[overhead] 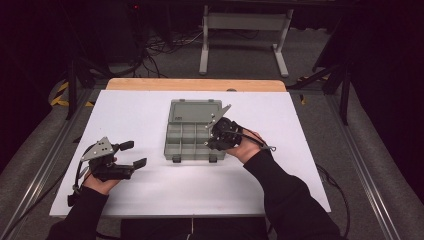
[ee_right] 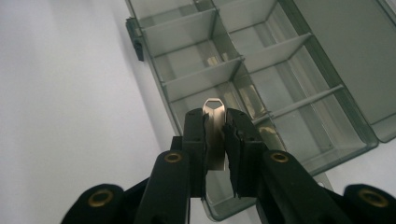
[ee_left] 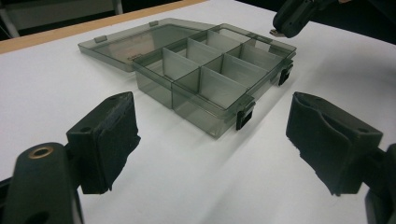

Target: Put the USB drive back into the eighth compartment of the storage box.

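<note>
One white table [overhead: 150,190], wood edge at the back, dark room with cables on the floor behind it. One smoky box [ee_left: 205,70] sits mid-table, lid flat open, eight compartments as far as I can count. Two grippers: the left gripper [overhead: 131,154] hangs spread wide, nothing in it. The right gripper [ee_right: 215,154] pinches one small metal clip [ee_right: 215,135] over the box's right side; its lower end is hidden between the pads.

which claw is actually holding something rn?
The right claw, over the organizer box: its jaws are clamped on a small flat metal piece. The left claw stands wide open with nothing between its pads, off to the box's side.
</note>
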The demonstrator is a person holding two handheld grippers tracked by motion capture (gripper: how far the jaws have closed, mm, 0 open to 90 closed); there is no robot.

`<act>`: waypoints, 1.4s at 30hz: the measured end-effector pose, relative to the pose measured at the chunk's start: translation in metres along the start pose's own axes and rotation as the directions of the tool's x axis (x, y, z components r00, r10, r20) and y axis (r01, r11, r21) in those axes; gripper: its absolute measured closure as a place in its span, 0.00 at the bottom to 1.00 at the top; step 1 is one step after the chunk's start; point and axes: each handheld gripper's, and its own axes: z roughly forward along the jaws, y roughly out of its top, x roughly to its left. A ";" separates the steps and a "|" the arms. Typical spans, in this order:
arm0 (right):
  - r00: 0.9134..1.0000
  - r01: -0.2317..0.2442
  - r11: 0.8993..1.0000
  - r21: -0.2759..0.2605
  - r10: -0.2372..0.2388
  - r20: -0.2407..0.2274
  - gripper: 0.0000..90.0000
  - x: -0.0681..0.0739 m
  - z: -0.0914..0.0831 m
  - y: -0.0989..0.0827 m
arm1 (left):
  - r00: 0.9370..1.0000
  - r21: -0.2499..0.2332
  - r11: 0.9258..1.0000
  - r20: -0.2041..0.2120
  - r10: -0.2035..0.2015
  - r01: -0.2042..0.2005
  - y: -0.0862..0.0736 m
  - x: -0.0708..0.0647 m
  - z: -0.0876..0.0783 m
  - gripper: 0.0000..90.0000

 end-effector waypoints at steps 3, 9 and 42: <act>1.000 -0.014 1.000 0.005 0.014 0.003 0.88 -0.004 0.000 -0.002 | 1.000 0.001 1.000 0.000 0.000 0.000 0.000 0.000 0.000 0.19; 0.999 -0.039 0.999 0.015 0.039 0.009 0.88 -0.013 0.003 -0.006 | 1.000 0.004 1.000 -0.001 0.000 0.000 0.000 0.001 0.000 0.19; 0.997 -0.083 0.991 0.106 0.083 0.009 0.88 -0.026 0.020 -0.018 | 1.000 0.004 1.000 0.000 0.003 -0.003 0.000 0.001 0.001 0.19</act>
